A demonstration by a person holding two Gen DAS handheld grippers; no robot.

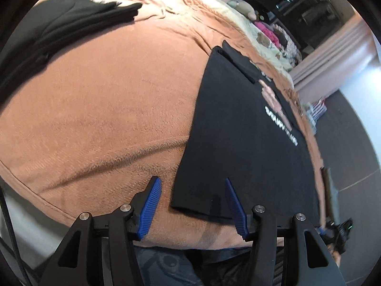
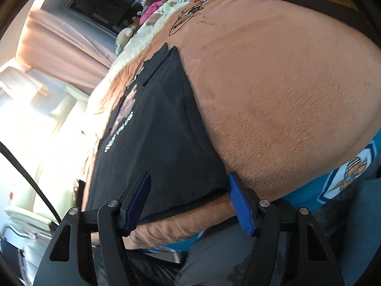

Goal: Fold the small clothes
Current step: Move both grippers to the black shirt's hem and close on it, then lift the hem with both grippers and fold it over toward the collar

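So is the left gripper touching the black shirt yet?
Cannot tell. In the left wrist view the left gripper is open, its fingers straddling the near corner of the black shirt on the orange blanket, but no gap or contact shows plainly.

one black printed shirt, one dark clothes pile, perhaps two; one orange blanket.

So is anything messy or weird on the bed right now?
Nothing looks spilled or torn. The black T-shirt lies flat and partly folded on the orange blanket, which has a few wrinkles. One small oddity: a thin black cord lies tangled on the blanket at the far end. Both grippers, left and right, are open.
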